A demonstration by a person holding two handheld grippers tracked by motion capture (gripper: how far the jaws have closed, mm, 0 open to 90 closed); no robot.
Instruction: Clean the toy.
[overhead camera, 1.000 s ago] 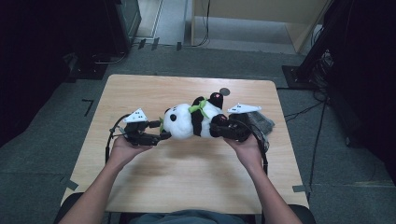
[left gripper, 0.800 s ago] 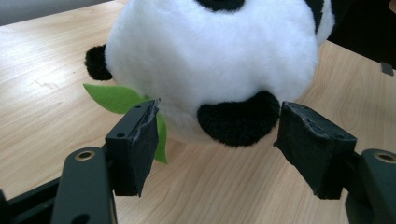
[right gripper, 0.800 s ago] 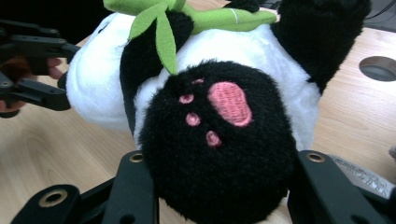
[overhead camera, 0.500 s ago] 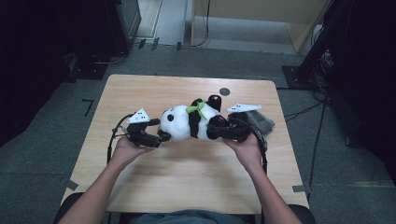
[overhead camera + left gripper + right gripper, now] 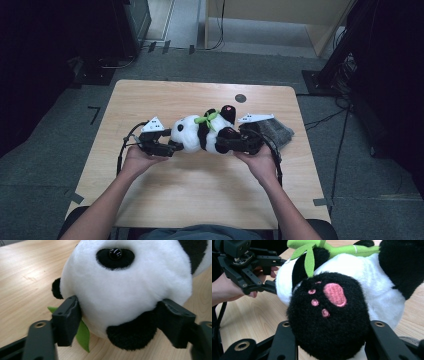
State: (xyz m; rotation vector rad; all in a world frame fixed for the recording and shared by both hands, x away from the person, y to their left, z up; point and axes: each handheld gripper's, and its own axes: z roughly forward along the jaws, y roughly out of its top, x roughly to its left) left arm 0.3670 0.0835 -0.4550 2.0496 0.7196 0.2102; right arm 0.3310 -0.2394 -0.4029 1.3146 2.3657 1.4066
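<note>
Left hand-held gripper (image 5: 120, 322) just re-closing, clamped on the plush panda's (image 5: 202, 132) head; right hand-held gripper (image 5: 329, 340) clenched on its foot. Soft fur compresses, so the head could slip free onto the table (image 5: 200, 200).

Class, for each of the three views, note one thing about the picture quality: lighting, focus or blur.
High view: the wooden table is evenly lit, the surroundings fall into darkness, and the image is soft. Left gripper view: the toy panda is sharp, with a glint on its eye; the far table is blurred. Right gripper view: the panda's foot is crisp and the left claw slightly soft.
</note>
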